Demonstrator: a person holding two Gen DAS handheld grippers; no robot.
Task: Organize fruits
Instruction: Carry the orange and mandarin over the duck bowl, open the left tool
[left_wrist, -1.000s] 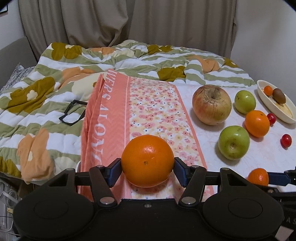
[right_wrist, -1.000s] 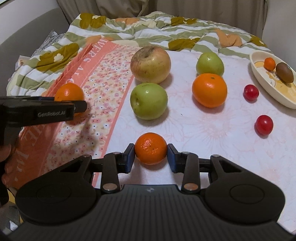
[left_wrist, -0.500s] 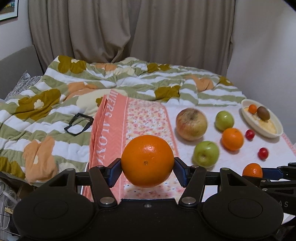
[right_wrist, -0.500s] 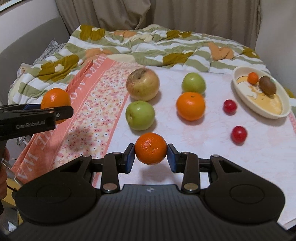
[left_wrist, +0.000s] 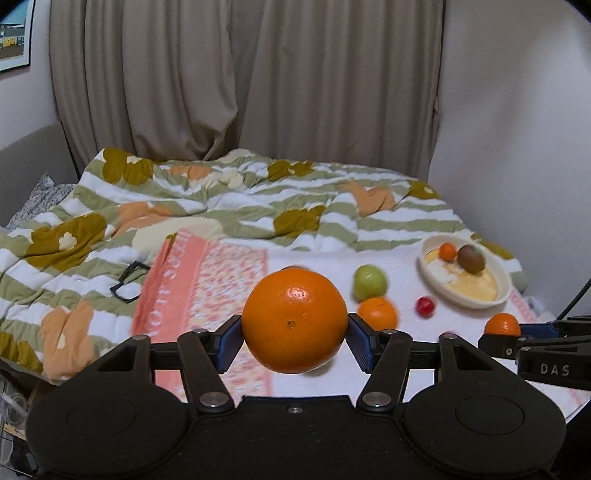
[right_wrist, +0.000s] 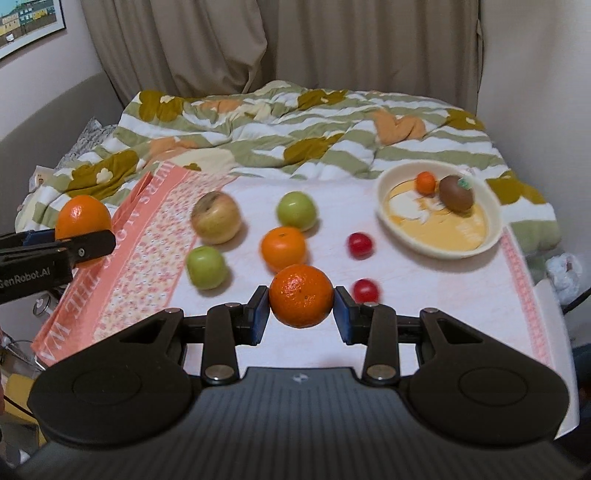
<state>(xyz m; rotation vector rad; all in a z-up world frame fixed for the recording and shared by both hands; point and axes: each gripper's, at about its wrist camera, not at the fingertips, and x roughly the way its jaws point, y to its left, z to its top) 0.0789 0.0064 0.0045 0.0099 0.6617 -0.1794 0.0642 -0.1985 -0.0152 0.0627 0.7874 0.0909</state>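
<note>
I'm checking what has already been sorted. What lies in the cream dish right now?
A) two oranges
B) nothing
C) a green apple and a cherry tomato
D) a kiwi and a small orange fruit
D: the right wrist view shows a brown kiwi and a small orange fruit inside the dish.

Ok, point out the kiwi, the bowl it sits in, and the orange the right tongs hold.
kiwi (right_wrist: 456, 194), right wrist view, middle of its brown skin.
bowl (right_wrist: 439, 253), right wrist view, near rim.
orange (right_wrist: 301, 295), right wrist view, centre of its peel, between the right tongs (right_wrist: 301, 314).
</note>
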